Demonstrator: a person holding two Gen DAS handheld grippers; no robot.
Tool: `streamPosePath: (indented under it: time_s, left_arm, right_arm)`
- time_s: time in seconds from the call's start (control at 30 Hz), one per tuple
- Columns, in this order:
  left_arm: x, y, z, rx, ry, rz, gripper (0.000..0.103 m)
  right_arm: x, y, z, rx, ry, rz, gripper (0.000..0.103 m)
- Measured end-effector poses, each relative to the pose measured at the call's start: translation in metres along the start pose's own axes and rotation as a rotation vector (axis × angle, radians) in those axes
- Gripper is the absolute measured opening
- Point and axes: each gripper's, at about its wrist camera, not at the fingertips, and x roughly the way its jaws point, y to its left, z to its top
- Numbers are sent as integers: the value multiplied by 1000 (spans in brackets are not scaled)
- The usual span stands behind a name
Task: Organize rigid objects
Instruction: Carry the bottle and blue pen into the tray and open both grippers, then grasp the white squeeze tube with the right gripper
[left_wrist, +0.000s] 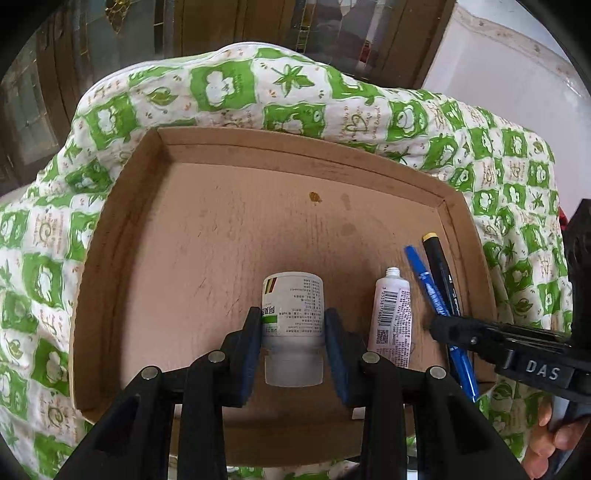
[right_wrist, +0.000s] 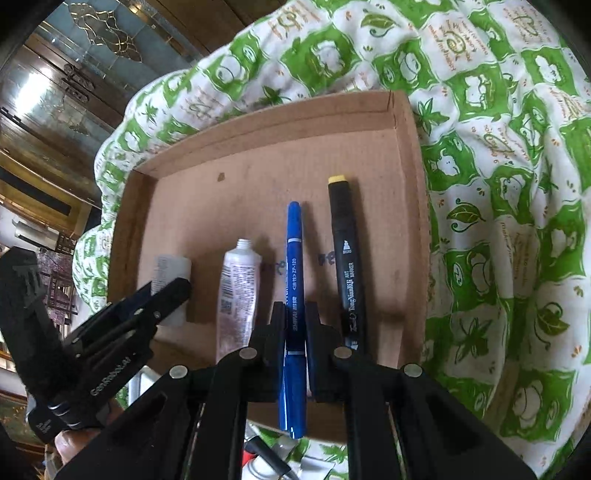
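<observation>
Just a white labelled bottle, frosted cap nearest.

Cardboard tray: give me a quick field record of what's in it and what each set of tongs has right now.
tray: shallow cardboard tray on a green-and-white patterned cloth
left tongs: shut on the white bottle, label facing up
right tongs: shut on the blue pen
tube: white, cap off, lying on the tray floor between bottle and pen
black marker: yellow-tipped, lying to the right of the pen, near the tray's right wall
alignment: tube, pen and marker roughly parallel
rest of tray floor: bare, one small brown spot
</observation>
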Motion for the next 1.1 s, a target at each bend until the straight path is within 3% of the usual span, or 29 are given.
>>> streamPosePath:
  time_s: [0.2,0.4,0.47,0.53,0.57,0.6,0.87,1.1]
  left_arm:
    - [0,-5,-5,41,-17,15,35]
    - [0,-4,-10,18,-1,-4,36]
    - [-2,-2,-17,15,-3,-8,42]
    - [-4,-3,-19,14,-8,-2,60]
    - [-5,-3,-20,12,-12,-3,62]
    - [-6,-1,-20,10,-15,-4,62]
    - [-43,5,-29,-2,-44,-21,62]
    - [-90,16,-88,19,-52,-38,67]
  right_arm:
    - [7,7,0,-31,-11,-17,10]
    - [8,3,-3,-18,-9,-6,10]
    - [7,4,-3,-24,-12,-5,10]
    - [6,4,-3,-25,-17,7,14]
    - [5,4,-3,-22,-21,12,22]
    - [4,4,-3,-21,-26,11,29]
    - [-17,2,-6,-12,-52,19,31]
    - [-58,4,-21,32,-79,57,49]
